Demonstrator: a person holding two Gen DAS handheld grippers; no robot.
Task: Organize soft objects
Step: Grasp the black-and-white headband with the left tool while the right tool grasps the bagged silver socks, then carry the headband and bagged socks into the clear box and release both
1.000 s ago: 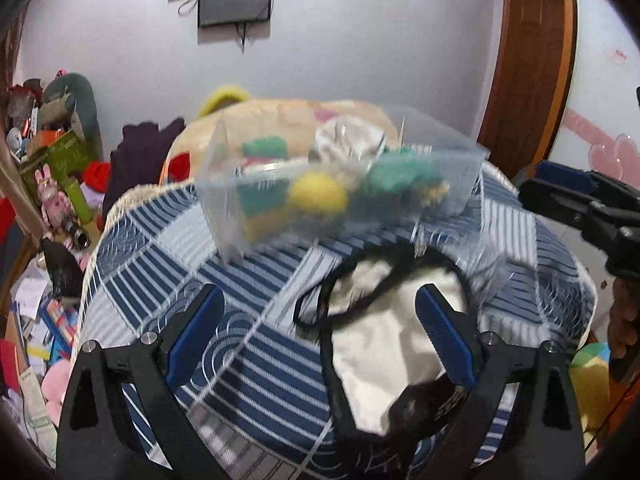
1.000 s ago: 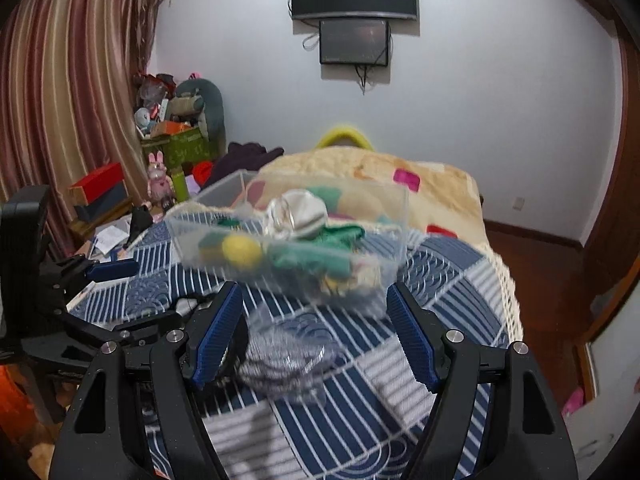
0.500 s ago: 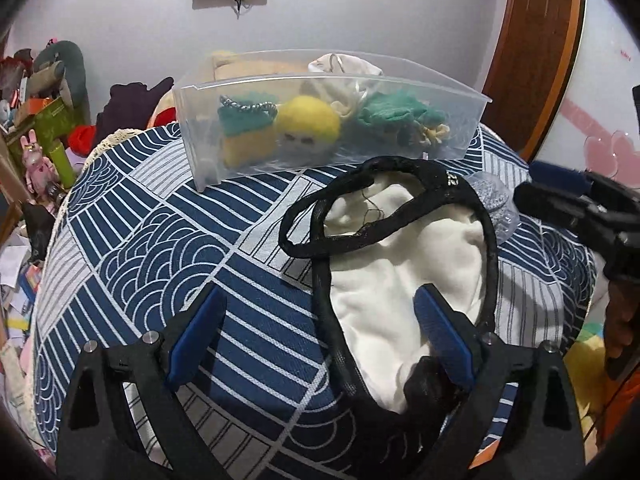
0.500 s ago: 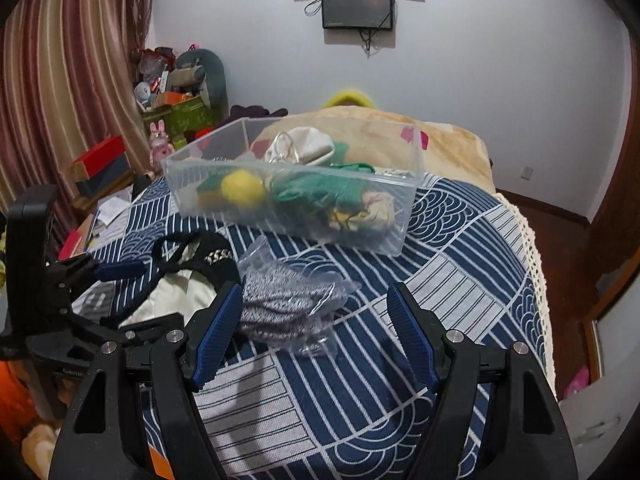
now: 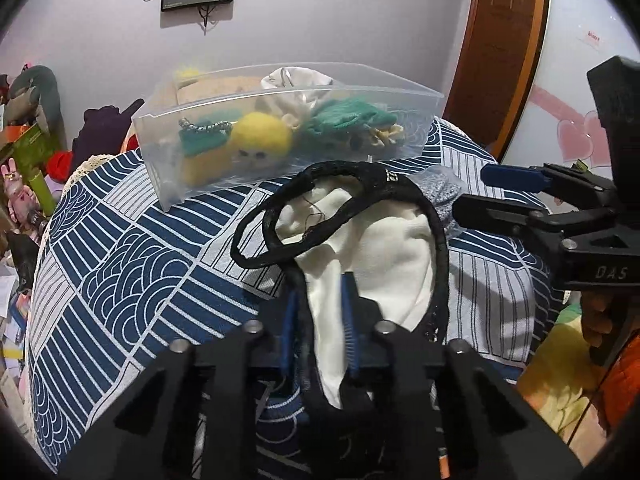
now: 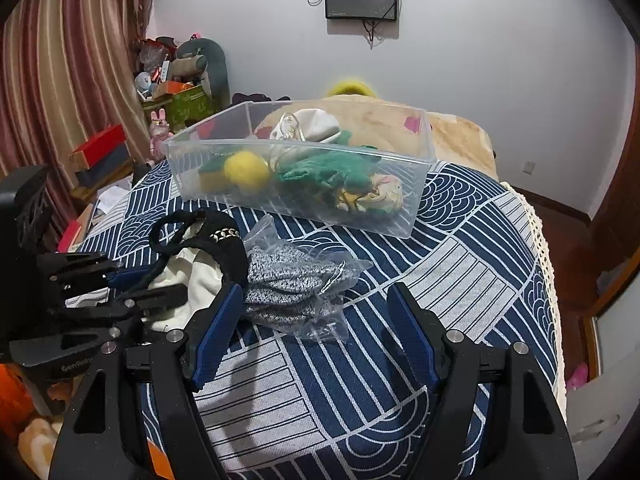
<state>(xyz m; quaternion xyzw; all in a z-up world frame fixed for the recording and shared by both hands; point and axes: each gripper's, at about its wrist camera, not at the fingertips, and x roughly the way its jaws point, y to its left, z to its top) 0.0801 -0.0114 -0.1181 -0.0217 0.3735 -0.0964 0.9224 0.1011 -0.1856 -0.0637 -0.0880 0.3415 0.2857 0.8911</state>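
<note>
Pinching the near end of the white cloth garment with black mesh trim (image 5: 384,240), the left gripper (image 5: 318,320) has its blue pads closed on the fabric. Garment lies on the blue-and-white patterned bedspread (image 6: 460,280), just in front of the clear plastic bin (image 6: 416,208) (bin holds a yellow plush ball (image 5: 262,136), green knit items, a white pouch). Right gripper (image 6: 316,336) hovers with jaws spread wide, empty, near the grey knit item in a clear bag (image 6: 292,280), also in front of the bin.

Matte black plastic left claw (image 5: 318,320) and right claw (image 6: 314,336), ribbed blue pads (image 6: 216,336), silver screws, white lettering.
</note>
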